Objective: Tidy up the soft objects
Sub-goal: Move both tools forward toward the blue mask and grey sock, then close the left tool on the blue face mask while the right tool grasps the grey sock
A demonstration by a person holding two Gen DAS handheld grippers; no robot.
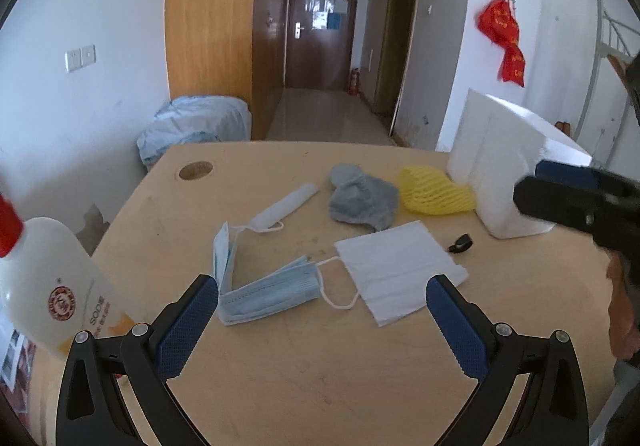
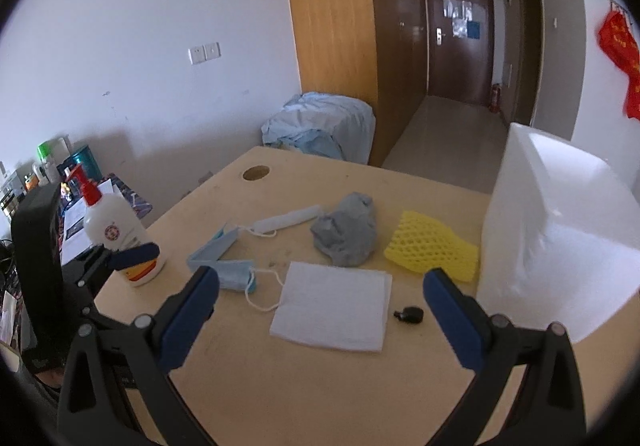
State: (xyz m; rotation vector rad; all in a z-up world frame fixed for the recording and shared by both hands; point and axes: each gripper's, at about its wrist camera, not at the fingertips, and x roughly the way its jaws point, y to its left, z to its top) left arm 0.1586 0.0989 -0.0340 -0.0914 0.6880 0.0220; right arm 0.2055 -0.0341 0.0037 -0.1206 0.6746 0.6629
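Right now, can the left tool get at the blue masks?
Probably yes. The left tool is open just short of the blue masks, with only bare table between. The bottle stands off to its left.

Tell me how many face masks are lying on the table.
4, as far as I can tell: a white mask nearest, a folded blue mask left of it, another blue mask standing on edge behind, and a rolled white mask farther back.

Left gripper [image 1: 322,300] with black angular plastic arms, blue cross-hatched textured pads [image 1: 188,330] on the inner faces, round silver screws at the finger joints, right gripper [image 2: 321,296] of the same build, black frame, smooth blue pads [image 2: 454,320], silver pivot screws
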